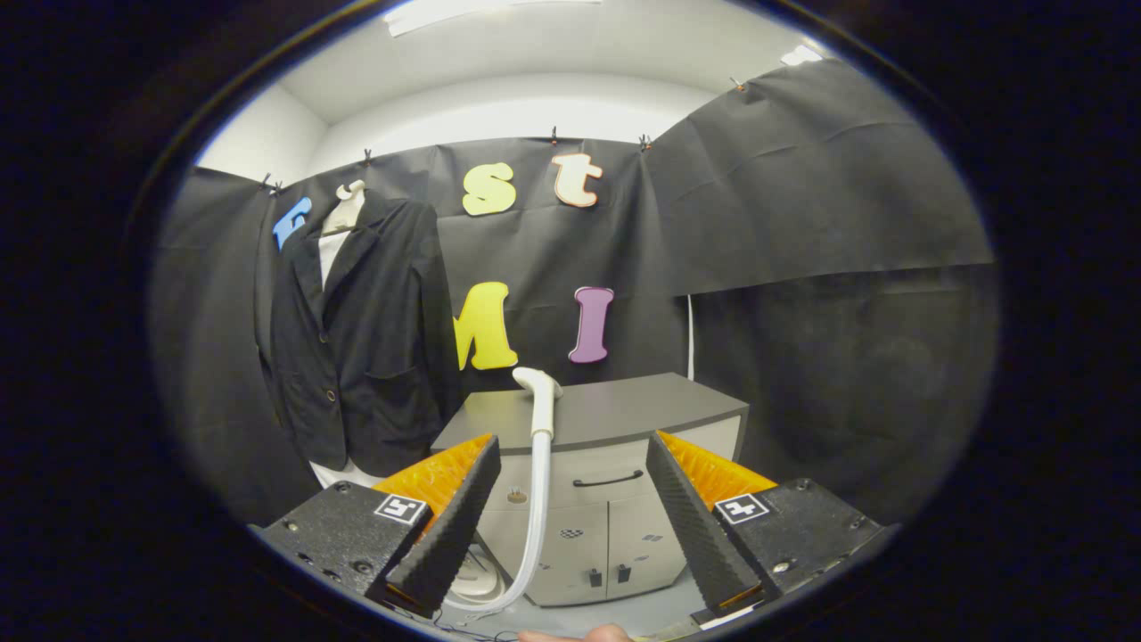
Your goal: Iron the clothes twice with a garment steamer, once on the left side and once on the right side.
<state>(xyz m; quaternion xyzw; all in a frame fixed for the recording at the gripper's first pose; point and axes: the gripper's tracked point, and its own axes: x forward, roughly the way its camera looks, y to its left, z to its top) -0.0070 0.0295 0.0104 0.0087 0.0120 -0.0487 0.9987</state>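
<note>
Two fingers of your gripper stand spread, holding nothing. Beyond them the steamer head stands upright on the cabinet, left of centre; the jacket hangs farther left.

A black tailored jacket with dark buttons is hanging over a white mannequin bust. The white plastic steamer head is showing a pale, translucent hose trailing under it. The grey-topped desk is carrying light grey doors with a black handle. The wide-apart fingers are wearing black-and-white square markers.
</note>
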